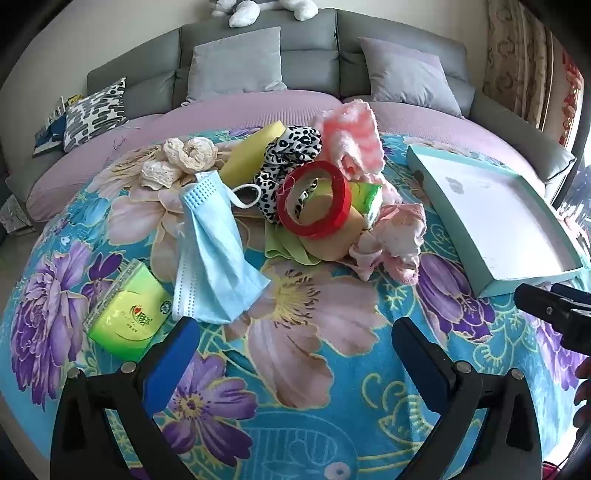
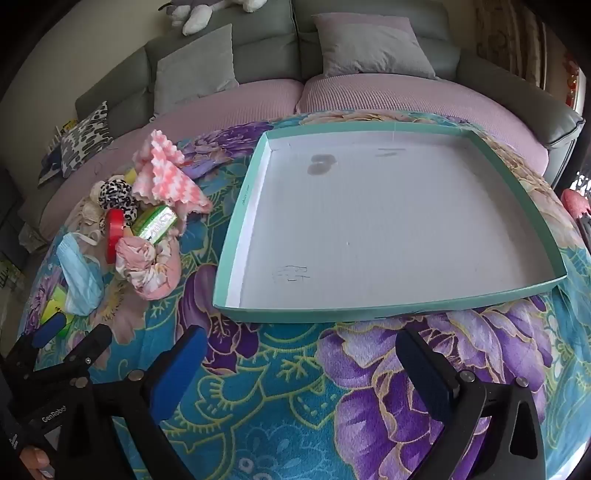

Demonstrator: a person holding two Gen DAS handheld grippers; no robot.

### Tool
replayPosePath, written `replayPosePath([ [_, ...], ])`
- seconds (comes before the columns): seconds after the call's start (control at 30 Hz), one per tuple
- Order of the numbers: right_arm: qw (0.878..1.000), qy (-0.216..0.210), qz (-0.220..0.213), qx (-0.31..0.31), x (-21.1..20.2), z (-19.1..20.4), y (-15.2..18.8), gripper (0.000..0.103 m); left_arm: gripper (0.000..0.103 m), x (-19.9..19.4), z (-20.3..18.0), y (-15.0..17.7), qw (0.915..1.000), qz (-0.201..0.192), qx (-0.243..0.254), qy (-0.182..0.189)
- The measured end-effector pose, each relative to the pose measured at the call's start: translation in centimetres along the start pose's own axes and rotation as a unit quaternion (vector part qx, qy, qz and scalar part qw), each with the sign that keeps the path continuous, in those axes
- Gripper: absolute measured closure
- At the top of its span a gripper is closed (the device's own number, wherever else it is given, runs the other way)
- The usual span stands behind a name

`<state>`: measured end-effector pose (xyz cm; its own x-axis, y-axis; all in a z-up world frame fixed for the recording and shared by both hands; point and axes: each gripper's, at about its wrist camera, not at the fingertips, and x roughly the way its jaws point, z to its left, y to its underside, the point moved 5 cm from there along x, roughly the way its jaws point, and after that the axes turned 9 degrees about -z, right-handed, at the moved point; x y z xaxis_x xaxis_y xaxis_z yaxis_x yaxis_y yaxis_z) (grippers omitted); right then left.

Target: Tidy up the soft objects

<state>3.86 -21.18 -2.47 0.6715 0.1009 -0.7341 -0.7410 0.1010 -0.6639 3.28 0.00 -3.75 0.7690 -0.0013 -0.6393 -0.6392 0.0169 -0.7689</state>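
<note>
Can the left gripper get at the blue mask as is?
Probably yes. The left gripper is open and empty, and the mask lies just ahead of its left finger on the blanket, nothing on top.

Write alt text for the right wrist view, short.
An empty shallow teal box with a white floor lies on a floral blanket, straight ahead of the open, empty right gripper. A pile of soft items sits left of the box; the left gripper shows at lower left.

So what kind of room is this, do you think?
Most likely a home living room: a grey sofa with cushions, a plush toy on its back, and a floral blanket spread in front.
</note>
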Motion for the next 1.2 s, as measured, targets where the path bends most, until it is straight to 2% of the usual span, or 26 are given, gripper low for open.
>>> replayPosePath([
  [0.17, 1.0, 0.003, 0.002, 0.002, 0.1, -0.2, -0.1, 0.0, 0.0, -0.2, -1.1, 0.4, 0.9999, -0.001, 0.005, -0.013],
  [0.27, 1.0, 0.004, 0.002, 0.006, -0.1, -0.7, -0.2, 0.0, 0.0, 0.5, -0.3, 0.3, 0.9999, 0.007, -0.006, 0.01],
  [0.4, 1.0, 0.009, -0.001, 0.007, -0.1, -0.8, -0.1, 0.0, 0.0, 0.0, -0.5, -0.3, 0.9998, -0.002, -0.006, 0.018],
  [0.6, 1.0, 0.011, -0.006, 0.004, 0.1, -0.7, -0.1, 0.0, 0.0, -0.2, -0.9, -0.4, 0.9997, -0.003, -0.005, 0.023],
  [0.87, 1.0, 0.013, -0.006, 0.001, 0.1, -0.8, -0.2, 0.0, 0.0, -0.8, -0.9, -0.9, 0.9988, -0.033, -0.007, 0.036],
  [1.2, 1.0, 0.014, -0.007, -0.001, 0.0, -0.9, -0.1, 0.0, 0.0, -0.6, -0.8, -1.0, 0.9989, -0.024, -0.013, 0.039],
])
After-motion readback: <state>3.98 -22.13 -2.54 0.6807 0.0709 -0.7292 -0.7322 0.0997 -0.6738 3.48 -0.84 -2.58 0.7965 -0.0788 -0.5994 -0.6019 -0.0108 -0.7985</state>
